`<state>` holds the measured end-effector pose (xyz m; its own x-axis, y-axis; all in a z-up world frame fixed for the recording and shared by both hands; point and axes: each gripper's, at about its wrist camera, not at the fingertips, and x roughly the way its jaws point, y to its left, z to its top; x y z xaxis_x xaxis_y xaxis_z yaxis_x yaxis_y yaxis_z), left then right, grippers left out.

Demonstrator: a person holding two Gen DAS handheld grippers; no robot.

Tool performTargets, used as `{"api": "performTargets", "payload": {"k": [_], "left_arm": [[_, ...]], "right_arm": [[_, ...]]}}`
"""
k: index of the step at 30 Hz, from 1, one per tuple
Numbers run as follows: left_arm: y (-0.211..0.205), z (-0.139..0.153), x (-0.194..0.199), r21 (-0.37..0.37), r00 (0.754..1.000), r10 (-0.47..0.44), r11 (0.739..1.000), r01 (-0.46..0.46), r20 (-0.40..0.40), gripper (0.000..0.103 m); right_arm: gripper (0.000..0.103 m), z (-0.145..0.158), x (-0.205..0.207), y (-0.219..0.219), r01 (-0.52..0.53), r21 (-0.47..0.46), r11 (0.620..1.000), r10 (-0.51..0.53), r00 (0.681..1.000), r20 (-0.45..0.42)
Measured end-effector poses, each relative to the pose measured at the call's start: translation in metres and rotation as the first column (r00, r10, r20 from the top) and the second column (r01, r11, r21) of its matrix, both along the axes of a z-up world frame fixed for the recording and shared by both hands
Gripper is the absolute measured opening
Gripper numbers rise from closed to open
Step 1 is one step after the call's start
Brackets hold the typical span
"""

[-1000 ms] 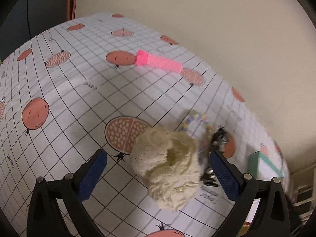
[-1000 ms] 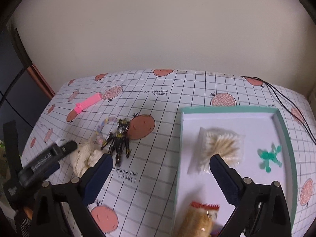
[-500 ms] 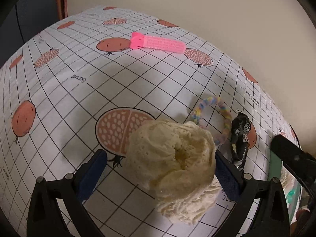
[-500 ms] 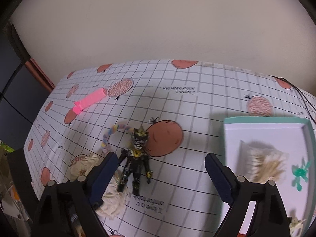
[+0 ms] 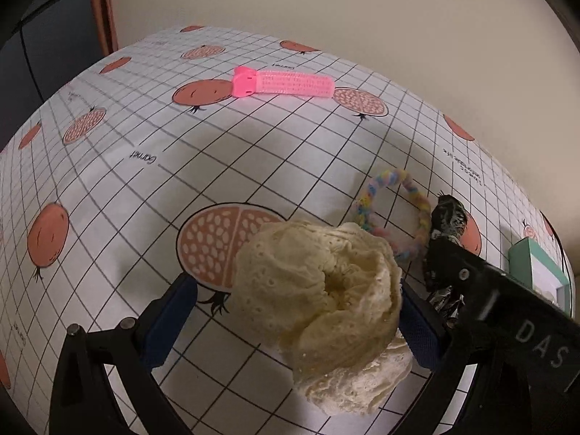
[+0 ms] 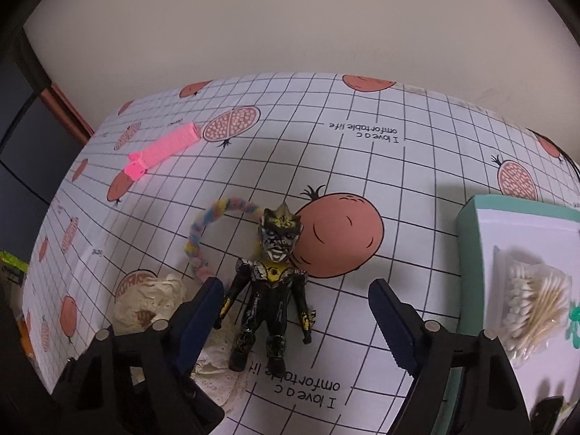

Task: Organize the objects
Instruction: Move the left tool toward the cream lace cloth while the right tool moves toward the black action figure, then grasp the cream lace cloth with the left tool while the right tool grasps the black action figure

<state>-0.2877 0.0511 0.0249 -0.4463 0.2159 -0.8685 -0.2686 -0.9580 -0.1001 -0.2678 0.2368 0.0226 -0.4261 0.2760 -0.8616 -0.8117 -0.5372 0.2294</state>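
Cream eyelet lace, bunched into a scrunchie [image 5: 319,290], sits between the blue pads of the left hand-held gripper [image 5: 295,320], whose jaws are spread wide: the right pad lies against or just beside the fabric, the left pad stands clear of it, so nothing is gripped. The scrunchie rests on the table [image 5: 145,188], which is covered by a white grid cloth printed with pomegranates. The right hand-held gripper [image 6: 297,320] is likewise wide open and holding nothing; it hangs over a black and yellow toy figure [image 6: 272,286] that lies on its back between the two fingers without either visibly touching it. The left finger overlaps the edge of the scrunchie in the right wrist view. A pastel braided hair tie [image 6: 210,235] lies just beside the figure's head and next to the scrunchie. Farther back near the wall, a pink hair clip [image 5: 282,82] lies well apart from the rest. At the right side stands a teal-rimmed tray [image 6: 471,239] with a white floor; in it are a clear bag of cotton swabs [image 6: 533,297] and a small green object [image 6: 572,320] at the frame edge, too cropped to tell.
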Motion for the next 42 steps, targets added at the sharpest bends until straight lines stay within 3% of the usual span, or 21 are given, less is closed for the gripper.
{"api": "performTargets", "payload": {"k": [9, 14, 17, 22, 31, 38, 41, 42], "left_arm": [[0.001, -0.001, 0.0, -0.001, 0.999, -0.021, 1.0, 0.021, -0.025, 0.102], [0.001, -0.001, 0.0, -0.013, 0.998, -0.041, 0.999, 0.04, -0.037, 0.1], [-0.001, 0.001, -0.002, -0.008, 0.998, -0.039, 0.999, 0.038, -0.043, 0.092], [0.003, 0.004, 0.002, -0.03, 0.995, -0.068, 0.997, 0.066, -0.074, 0.061], [0.001, 0.006, 0.001, 0.026, 0.994, -0.087, 0.996, 0.089, -0.064, 0.027], [-0.011, 0.009, -0.001, 0.108, 0.998, -0.049, 0.993, 0.052, -0.03, 0.019], [-0.018, 0.013, -0.004, 0.123, 0.999, -0.031, 0.992, 0.034, -0.023, 0.018], [-0.021, 0.014, -0.005, 0.129, 1.0, -0.02, 0.991, 0.023, -0.02, 0.018]], "right_arm": [[0.073, -0.003, 0.0, 0.002, 0.003, 0.003, 1.0, -0.003, 0.999, 0.035], [0.058, -0.004, -0.001, 0.002, -0.002, 0.005, 1.0, 0.002, 0.998, 0.06], [0.052, -0.005, -0.001, 0.001, -0.007, 0.0, 1.0, 0.007, 0.998, 0.058], [0.04, -0.006, -0.001, 0.0, -0.007, -0.013, 1.0, 0.008, 0.999, 0.048], [0.039, -0.005, 0.008, -0.004, -0.009, -0.018, 1.0, 0.009, 0.998, 0.055], [0.038, 0.005, 0.02, -0.015, -0.021, -0.01, 1.0, 0.022, 0.999, 0.026], [0.022, 0.01, 0.024, -0.018, -0.027, -0.006, 1.0, 0.027, 1.0, 0.01], [0.022, 0.011, 0.024, -0.019, -0.031, 0.0, 1.0, 0.031, 0.999, 0.01]]}}
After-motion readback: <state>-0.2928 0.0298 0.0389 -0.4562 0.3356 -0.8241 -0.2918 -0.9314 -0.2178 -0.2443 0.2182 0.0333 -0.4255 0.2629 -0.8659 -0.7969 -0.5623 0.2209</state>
